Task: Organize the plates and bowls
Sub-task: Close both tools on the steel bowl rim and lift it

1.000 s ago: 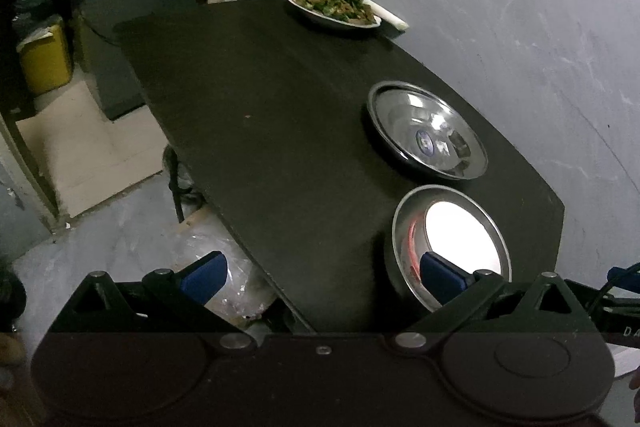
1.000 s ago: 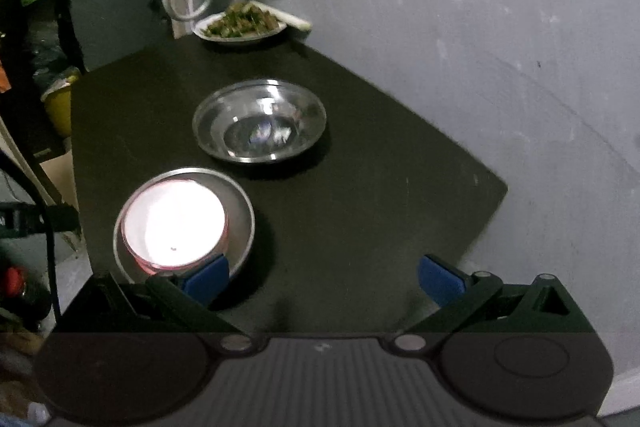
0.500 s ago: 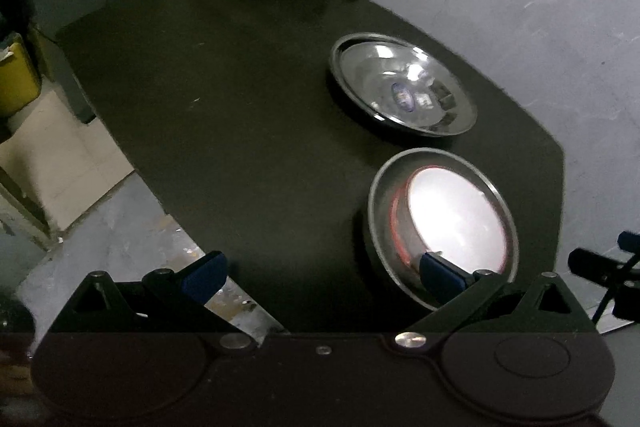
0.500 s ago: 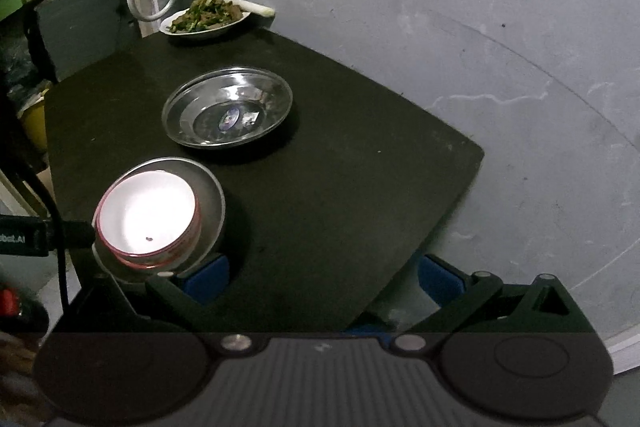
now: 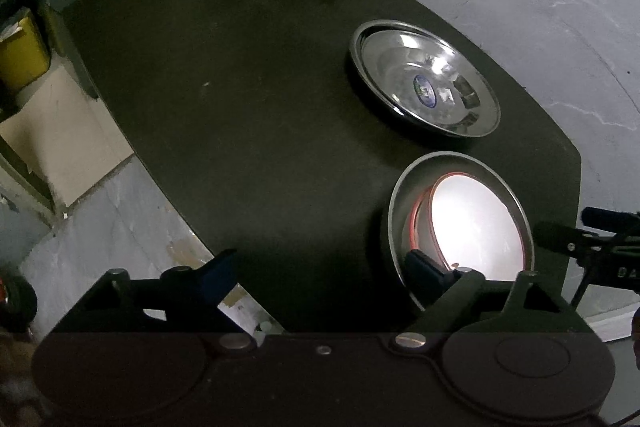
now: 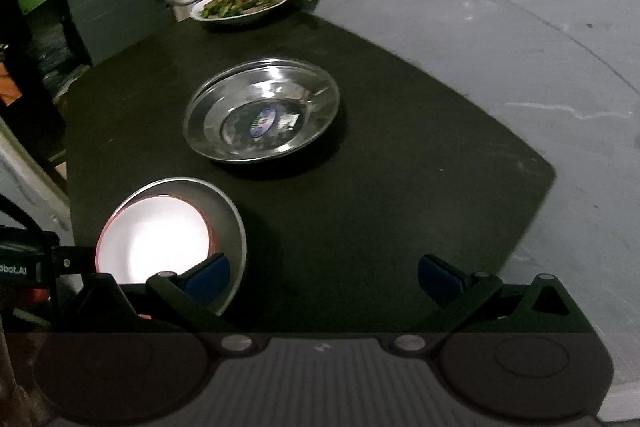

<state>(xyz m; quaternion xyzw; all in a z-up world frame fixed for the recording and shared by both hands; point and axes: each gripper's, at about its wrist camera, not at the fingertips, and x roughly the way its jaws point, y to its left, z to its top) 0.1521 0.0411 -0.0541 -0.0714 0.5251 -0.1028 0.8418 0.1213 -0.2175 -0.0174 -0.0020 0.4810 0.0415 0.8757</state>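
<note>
Hovering over the table (image 6: 400, 167), both grippers' fingers (image 5: 424, 269) spread

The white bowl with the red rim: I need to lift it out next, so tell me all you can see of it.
The white bowl has a glossy, glare-washed white inside and a thin red rim. It sits upright and looks empty, nested off-centre in a steel dish at the dark table's near edge. Nothing grips it.
</note>
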